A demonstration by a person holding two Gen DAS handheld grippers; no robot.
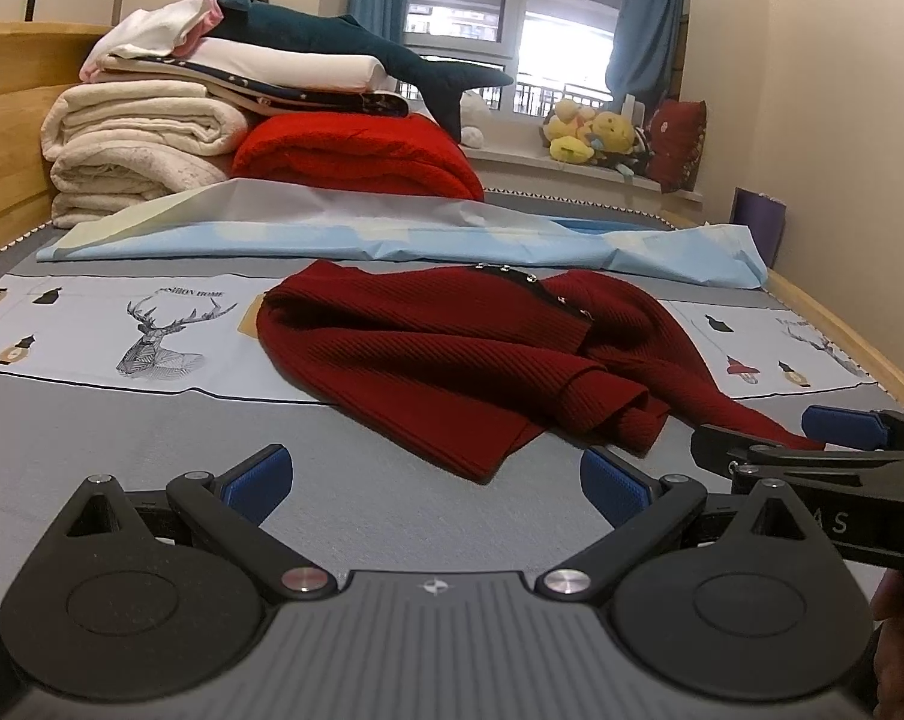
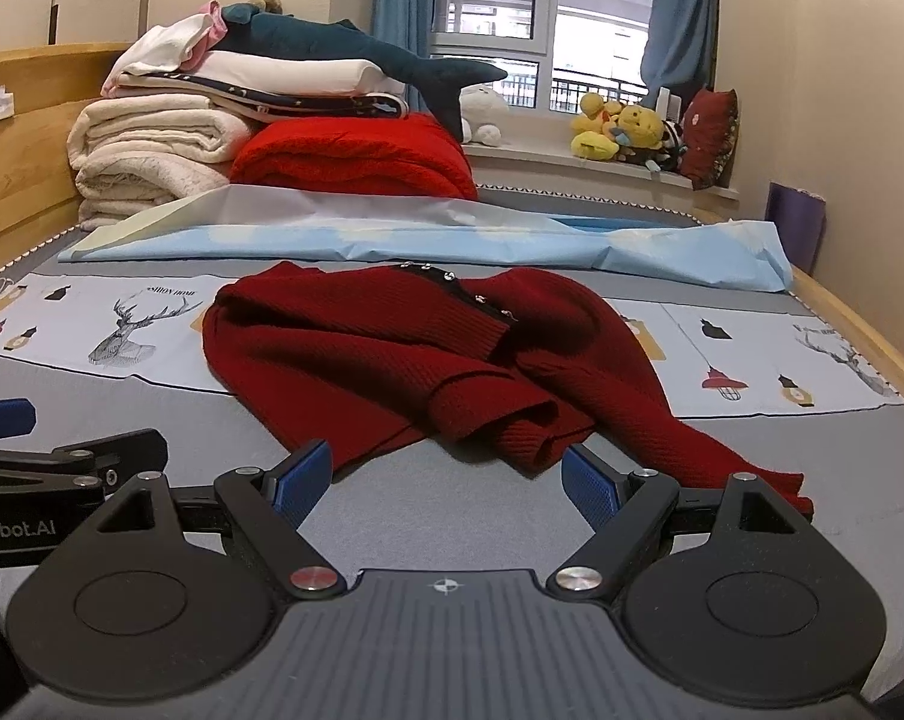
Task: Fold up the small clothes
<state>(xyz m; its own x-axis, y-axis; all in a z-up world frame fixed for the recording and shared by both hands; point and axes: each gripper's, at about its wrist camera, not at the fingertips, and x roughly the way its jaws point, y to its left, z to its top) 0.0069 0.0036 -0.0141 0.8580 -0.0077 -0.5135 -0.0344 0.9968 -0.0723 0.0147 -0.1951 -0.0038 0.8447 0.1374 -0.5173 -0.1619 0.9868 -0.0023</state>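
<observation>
Ribbed knit: my dark red sweater (image 1: 452,354) lies crumpled on the grey bed cover (image 1: 152,450), body rumpled flat, one sleeve folded over in soft rolls, the other trailing toward my right side.
Neckline: black trim with small metal studs (image 2: 452,285) runs along the far edge of the sweater.
Left gripper (image 1: 434,480): I hold its fingers spread wide, blue textured pads (image 1: 260,483) facing each other, nothing between them; it sits just short of the sweater's near hem.
Right gripper (image 2: 446,483): spread apart too, empty, its blue pads (image 2: 589,486) just before the rolled sleeve cuff, not touching that I can tell.
Printed panel (image 1: 92,324): pale smooth fabric with a line-drawn stag and small lanterns, under the sweater's far half.
Light blue sheet (image 1: 392,240): thin, creased, lying across the bed behind the sweater.
Blanket pile (image 1: 152,138): thick cream rolls beside a fuzzy bright red blanket (image 1: 362,156), with a dark teal plush shark (image 1: 356,48) on top.
Windowsill: yellow plush toys (image 1: 589,132).
</observation>
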